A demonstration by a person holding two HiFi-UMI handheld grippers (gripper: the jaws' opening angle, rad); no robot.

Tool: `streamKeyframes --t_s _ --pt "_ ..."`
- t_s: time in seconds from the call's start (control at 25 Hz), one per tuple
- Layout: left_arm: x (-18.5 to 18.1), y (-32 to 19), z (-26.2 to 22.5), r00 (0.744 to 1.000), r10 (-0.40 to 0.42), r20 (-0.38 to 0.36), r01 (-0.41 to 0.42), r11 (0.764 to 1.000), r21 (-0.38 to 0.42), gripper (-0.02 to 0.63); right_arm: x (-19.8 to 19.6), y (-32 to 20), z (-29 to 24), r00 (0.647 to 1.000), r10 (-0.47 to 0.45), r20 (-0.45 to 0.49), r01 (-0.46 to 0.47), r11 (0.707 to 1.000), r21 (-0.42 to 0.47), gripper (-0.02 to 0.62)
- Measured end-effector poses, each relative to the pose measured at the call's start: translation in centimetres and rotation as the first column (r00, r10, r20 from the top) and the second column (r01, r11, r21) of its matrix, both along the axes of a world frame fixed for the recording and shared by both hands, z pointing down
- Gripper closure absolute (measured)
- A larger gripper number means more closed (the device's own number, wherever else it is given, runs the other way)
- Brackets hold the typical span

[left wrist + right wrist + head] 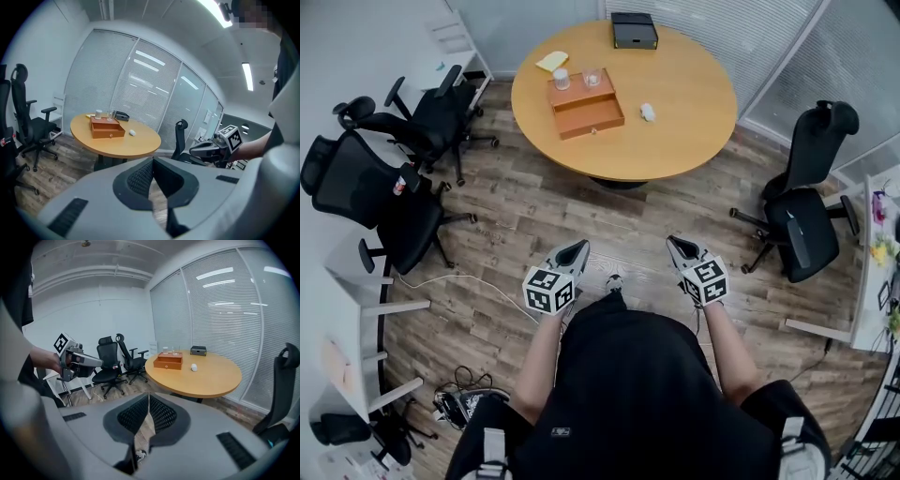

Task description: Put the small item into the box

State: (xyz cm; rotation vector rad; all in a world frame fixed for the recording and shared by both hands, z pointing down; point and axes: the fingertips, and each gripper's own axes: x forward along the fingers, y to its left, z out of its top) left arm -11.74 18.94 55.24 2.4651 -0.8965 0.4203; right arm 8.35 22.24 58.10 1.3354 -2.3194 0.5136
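Ceil. light (247, 76) in left gripper view, not head view.

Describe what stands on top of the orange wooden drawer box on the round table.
Two small containers stand on the orange wooden drawer box: a whitish cup and a clear glass. Its drawer is shut, so anything inside is hidden.

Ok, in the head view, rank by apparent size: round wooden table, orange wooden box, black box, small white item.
1. Round wooden table
2. Orange wooden box
3. Black box, farther off, so that gap is unsure
4. Small white item
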Motion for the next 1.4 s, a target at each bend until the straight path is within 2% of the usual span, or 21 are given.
streamKeyframes --t_s 0.36,0.64,0.96,1.4 --pt "-0.6 -4.4 0.6 0.999 0.028 0.015 -0.028 1.0 -0.009 0.6 -0.6 -4.0 0.8 1.0 0.028 0.008 -0.028 1.0 -0.002 0.586" --pt "-0.5 -6.1 1.1 0.997 0.072 0.018 -0.072 0.997 -0.015 0.6 -0.5 -5.0 0.9 0.997 0.08 0.014 -0.08 0.997 0.002 0.586" --pt "1.9 -6.6 1.8 0.991 0.128 0.031 -0.127 0.991 -0.04 0.6 1.4 -5.1 1.7 0.991 0.129 0.027 -0.129 0.992 -0.02 0.586" --pt "3.1 -9.3 1.8 0.997 0.068 0.038 -0.065 0.996 -0.056 0.6 3.1 -8.5 2.7 0.997 0.068 0.026 -0.067 0.996 -0.054 0.586"
